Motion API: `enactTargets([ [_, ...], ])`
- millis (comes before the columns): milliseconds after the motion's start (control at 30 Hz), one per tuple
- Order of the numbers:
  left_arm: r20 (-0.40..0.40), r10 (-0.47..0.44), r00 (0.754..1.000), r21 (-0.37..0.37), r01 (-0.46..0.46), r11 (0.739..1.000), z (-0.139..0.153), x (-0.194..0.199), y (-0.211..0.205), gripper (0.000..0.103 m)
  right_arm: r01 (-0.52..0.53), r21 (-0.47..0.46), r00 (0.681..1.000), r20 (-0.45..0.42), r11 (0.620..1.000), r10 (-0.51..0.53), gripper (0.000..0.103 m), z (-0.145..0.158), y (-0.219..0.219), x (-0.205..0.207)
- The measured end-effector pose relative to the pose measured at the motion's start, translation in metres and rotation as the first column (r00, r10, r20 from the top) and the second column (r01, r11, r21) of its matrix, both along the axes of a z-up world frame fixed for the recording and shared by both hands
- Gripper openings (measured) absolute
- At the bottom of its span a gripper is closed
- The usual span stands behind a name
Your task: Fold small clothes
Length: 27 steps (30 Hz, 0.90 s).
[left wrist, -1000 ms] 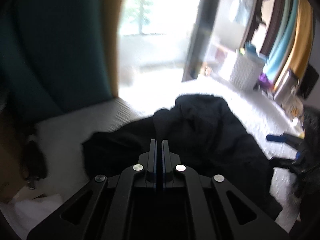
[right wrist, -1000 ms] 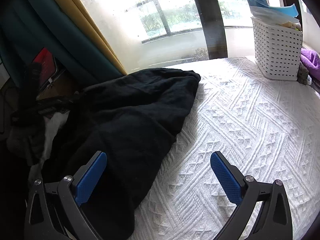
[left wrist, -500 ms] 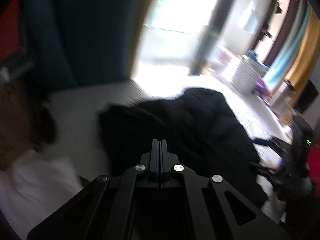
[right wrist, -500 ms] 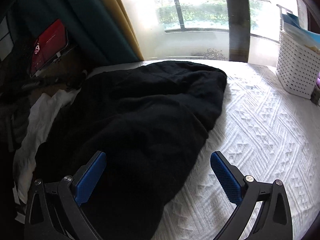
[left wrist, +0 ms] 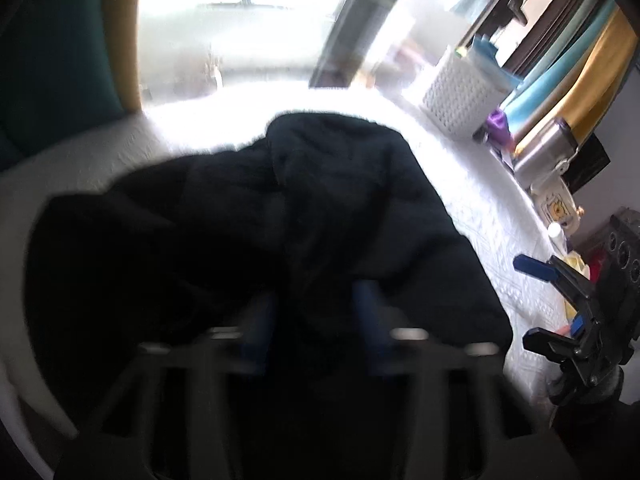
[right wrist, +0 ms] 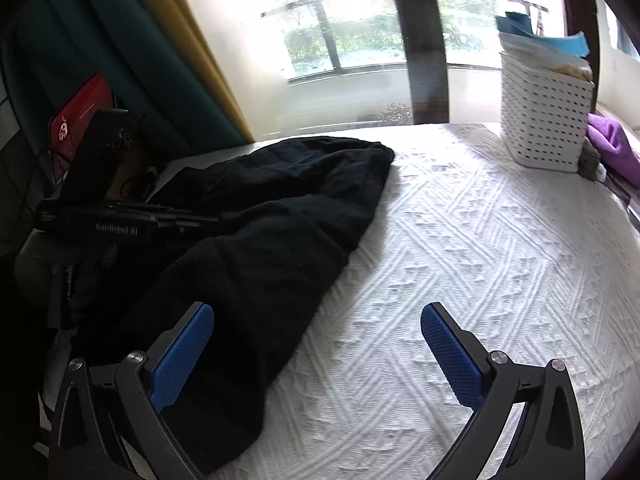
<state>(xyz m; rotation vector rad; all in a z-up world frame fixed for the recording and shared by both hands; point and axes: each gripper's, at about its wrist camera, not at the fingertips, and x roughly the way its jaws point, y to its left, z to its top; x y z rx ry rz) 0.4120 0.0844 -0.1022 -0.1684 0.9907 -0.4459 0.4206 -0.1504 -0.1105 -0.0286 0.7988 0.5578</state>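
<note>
A black garment [right wrist: 256,240] lies crumpled on the white textured bedspread [right wrist: 480,260]; it also shows in the left wrist view [left wrist: 300,220]. My left gripper [left wrist: 318,320] is blurred, its blue pads apart, right over the garment's near part; nothing is held. It shows from the side in the right wrist view [right wrist: 128,216] at the garment's left edge. My right gripper [right wrist: 316,344] is open and empty, low over the garment's right edge, and shows in the left wrist view [left wrist: 540,300] at the right.
A white perforated basket [right wrist: 544,120] stands at the back right by the window, with a purple cloth [right wrist: 612,140] beside it. Teal and yellow curtains [right wrist: 160,60] hang at the left. A red item [right wrist: 80,116] sits at the far left.
My left gripper has opened from shut and dropped closer onto the garment. My right gripper stayed open and swung slightly right.
</note>
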Motion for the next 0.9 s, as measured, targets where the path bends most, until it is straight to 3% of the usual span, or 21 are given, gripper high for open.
enactTargets([
  [67, 0.032, 0.011, 0.999, -0.012, -0.011, 1.000, 0.009, -0.006, 0.006, 0.007, -0.001, 0.008, 1.000, -0.005, 1.000, 0.001, 0.103, -0.002, -0.004, 0.002],
  [200, 0.154, 0.039, 0.987, 0.038, -0.045, 0.998, 0.040, -0.032, 0.012, 0.006, -0.016, 0.016, 1.000, -0.020, 1.000, 0.017, 0.103, -0.009, -0.004, 0.003],
  [467, 0.220, 0.117, 0.968, -0.032, -0.112, 0.993, 0.072, -0.061, 0.051, 0.006, -0.090, 0.013, 0.996, -0.028, 0.996, 0.090, 0.103, -0.011, 0.020, -0.008],
  [533, 0.177, 0.137, 0.975, -0.012, -0.137, 0.991, 0.057, -0.055, 0.066, 0.006, -0.123, -0.005, 0.992, -0.038, 0.992, 0.123, 0.103, -0.015, 0.030, -0.012],
  [633, 0.035, 0.170, 0.985, 0.030, -0.171, 0.985, 0.020, -0.037, 0.076, 0.007, -0.158, -0.064, 0.985, -0.073, 0.985, 0.153, 0.103, -0.026, 0.047, -0.020],
  [700, 0.010, 0.168, 0.986, 0.047, -0.168, 0.985, 0.012, -0.040, 0.075, 0.008, -0.169, -0.085, 0.983, -0.088, 0.982, 0.162, 0.103, -0.029, 0.049, -0.026],
  [767, 0.018, 0.172, 0.985, 0.036, -0.173, 0.984, 0.017, -0.051, 0.078, 0.015, -0.169, -0.100, 0.983, -0.082, 0.981, 0.162, 0.103, -0.031, 0.048, -0.034],
  [833, 0.043, 0.206, 0.978, 0.040, -0.208, 0.977, 0.025, -0.065, 0.080, 0.043, -0.168, -0.101, 0.984, -0.085, 0.981, 0.159, 0.103, -0.033, 0.046, -0.040],
  [900, 0.066, 0.230, 0.971, -0.006, -0.230, 0.973, 0.035, -0.087, 0.088, 0.051, -0.157, -0.099, 0.986, -0.074, 0.983, 0.150, 0.103, -0.031, 0.043, -0.047],
])
